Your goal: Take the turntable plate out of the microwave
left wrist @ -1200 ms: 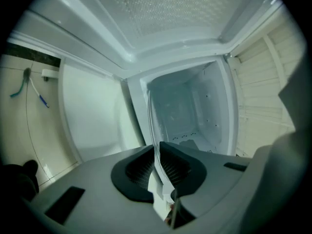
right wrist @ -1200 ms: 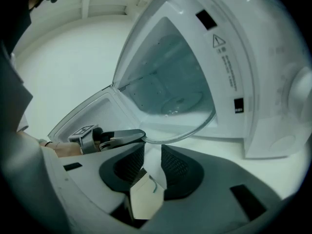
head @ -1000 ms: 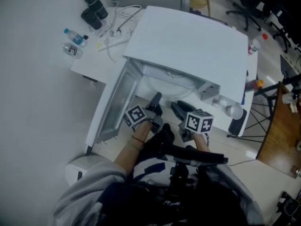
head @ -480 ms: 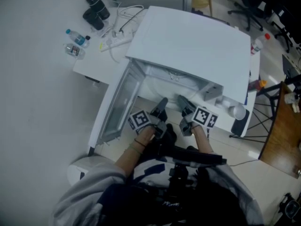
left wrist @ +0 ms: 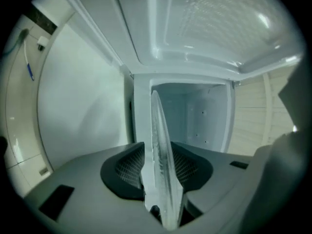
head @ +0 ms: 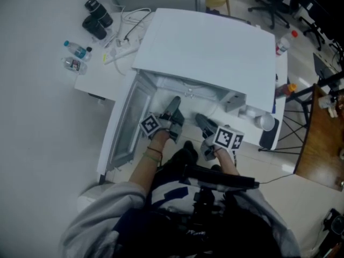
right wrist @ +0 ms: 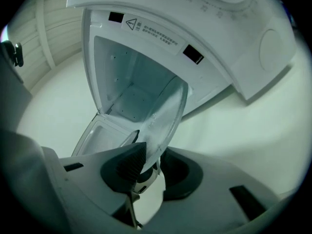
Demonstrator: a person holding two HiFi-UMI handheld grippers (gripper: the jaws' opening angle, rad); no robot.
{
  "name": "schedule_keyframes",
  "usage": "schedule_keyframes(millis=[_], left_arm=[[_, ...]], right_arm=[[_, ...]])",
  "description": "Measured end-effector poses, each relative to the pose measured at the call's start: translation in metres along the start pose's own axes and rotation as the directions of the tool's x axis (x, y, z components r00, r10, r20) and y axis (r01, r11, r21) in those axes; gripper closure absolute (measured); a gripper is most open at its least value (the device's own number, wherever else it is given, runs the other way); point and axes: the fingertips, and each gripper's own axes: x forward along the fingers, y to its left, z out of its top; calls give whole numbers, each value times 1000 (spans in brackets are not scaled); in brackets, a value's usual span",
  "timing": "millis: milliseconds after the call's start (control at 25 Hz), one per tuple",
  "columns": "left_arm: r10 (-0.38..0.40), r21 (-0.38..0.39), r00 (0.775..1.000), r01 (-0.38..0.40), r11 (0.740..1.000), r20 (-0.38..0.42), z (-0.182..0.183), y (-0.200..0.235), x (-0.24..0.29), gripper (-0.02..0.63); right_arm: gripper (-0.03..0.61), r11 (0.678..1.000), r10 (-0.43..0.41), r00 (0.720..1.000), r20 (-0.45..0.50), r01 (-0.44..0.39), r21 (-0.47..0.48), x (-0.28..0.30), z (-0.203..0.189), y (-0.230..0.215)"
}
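Note:
The clear glass turntable plate (left wrist: pixel 157 140) stands on edge between both grippers in front of the white microwave (head: pixel 209 47). My left gripper (head: pixel 174 105) points into the open cavity (left wrist: pixel 195 116). Its jaws are opening; the plate's rim runs between them (left wrist: pixel 158 168) with the pads drawn off it. My right gripper (head: pixel 202 122) is shut on the plate (right wrist: pixel 165 112), and the left pad (right wrist: pixel 130 164) presses its lower rim (right wrist: pixel 153 167). In the head view the arms and grippers hide the plate.
The microwave door (head: pixel 126 128) hangs open at the left, beside my left arm. Water bottles (head: pixel 75 50), black bottles (head: pixel 95 16) and a power strip (head: pixel 119 52) lie on the white table behind. A cup (head: pixel 265 121) stands right of the microwave, near a black stand (head: pixel 293 128).
My left gripper has pushed forward toward the microwave opening. The right gripper's marker cube has rolled, and that hand has kept its place.

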Motion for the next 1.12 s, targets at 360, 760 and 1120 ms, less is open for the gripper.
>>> schedule_keyframes(millis=[360, 760, 1120], left_arm=[[-27, 90, 997, 34, 995, -77, -13, -11, 1, 592], [-62, 67, 992, 70, 995, -110, -23, -32, -17, 600], [-66, 13, 993, 68, 998, -100, -37, -40, -37, 600]], right_arm=[[455, 996, -48, 999, -4, 48, -80, -3, -6, -4], [423, 994, 82, 997, -6, -82, -72, -13, -22, 0], [462, 989, 145, 986, 85, -142, -41, -25, 1, -1]])
